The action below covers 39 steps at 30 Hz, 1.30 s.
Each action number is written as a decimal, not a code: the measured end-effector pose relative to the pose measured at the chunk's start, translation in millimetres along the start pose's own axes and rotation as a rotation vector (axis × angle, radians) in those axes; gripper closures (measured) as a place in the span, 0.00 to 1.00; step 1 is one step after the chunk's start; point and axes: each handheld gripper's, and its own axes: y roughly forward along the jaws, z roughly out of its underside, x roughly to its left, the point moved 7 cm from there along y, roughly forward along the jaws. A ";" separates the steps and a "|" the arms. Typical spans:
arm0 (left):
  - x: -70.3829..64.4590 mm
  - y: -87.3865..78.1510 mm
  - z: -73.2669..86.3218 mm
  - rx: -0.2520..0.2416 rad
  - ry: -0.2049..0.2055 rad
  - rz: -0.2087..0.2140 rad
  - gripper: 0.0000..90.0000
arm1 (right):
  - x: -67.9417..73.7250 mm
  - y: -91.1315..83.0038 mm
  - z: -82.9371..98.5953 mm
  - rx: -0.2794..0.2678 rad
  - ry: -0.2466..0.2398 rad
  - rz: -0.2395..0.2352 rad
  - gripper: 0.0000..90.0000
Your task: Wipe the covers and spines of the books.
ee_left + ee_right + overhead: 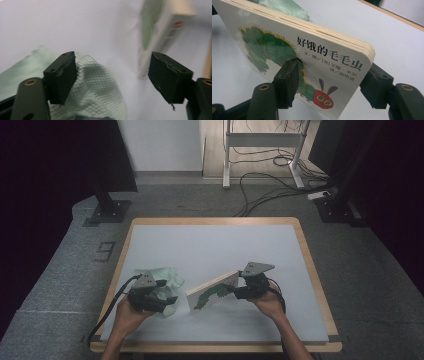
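A board book [212, 292] with a green caterpillar on its white cover is lifted and tilted above the grey table top [210, 245]. My right gripper [239, 285] is shut on its right end. In the right gripper view, one jaw presses the book's cover [287, 42] and the other sits behind it, with the right gripper [332, 85] holding firm. A crumpled pale green cloth [165, 277] lies on the table at the left. My left gripper [167, 301] stands open right over it. In the left gripper view the cloth [97, 85] lies under the left jaw of the left gripper [112, 72], and the blurred book [160, 37] is beyond.
The table has a wooden rim [315, 270]. Grey carpet surrounds it. Cables [270, 185] and white desk legs [227, 155] lie beyond the far edge, with black stand bases at the far left [107, 210] and far right [340, 207].
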 end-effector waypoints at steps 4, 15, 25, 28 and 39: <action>-14.1 6.3 -3.3 0.019 0.039 0.015 0.26 | -0.1 -0.1 0.2 0.001 -0.001 0.001 0.39; 19.2 16.2 18.6 0.105 0.007 -0.159 0.45 | 0.4 -0.9 1.2 -0.005 0.001 0.000 0.39; 48.5 32.0 51.6 0.147 -0.080 -0.204 0.66 | 0.3 -0.1 1.3 -0.004 0.005 -0.001 0.39; 50.1 31.6 50.8 0.140 -0.078 -0.189 0.84 | 0.4 -0.2 1.4 -0.004 0.005 -0.001 0.39; 92.0 0.0 46.5 0.116 -0.149 -0.356 0.92 | 0.4 -0.2 1.6 -0.003 0.004 -0.002 0.39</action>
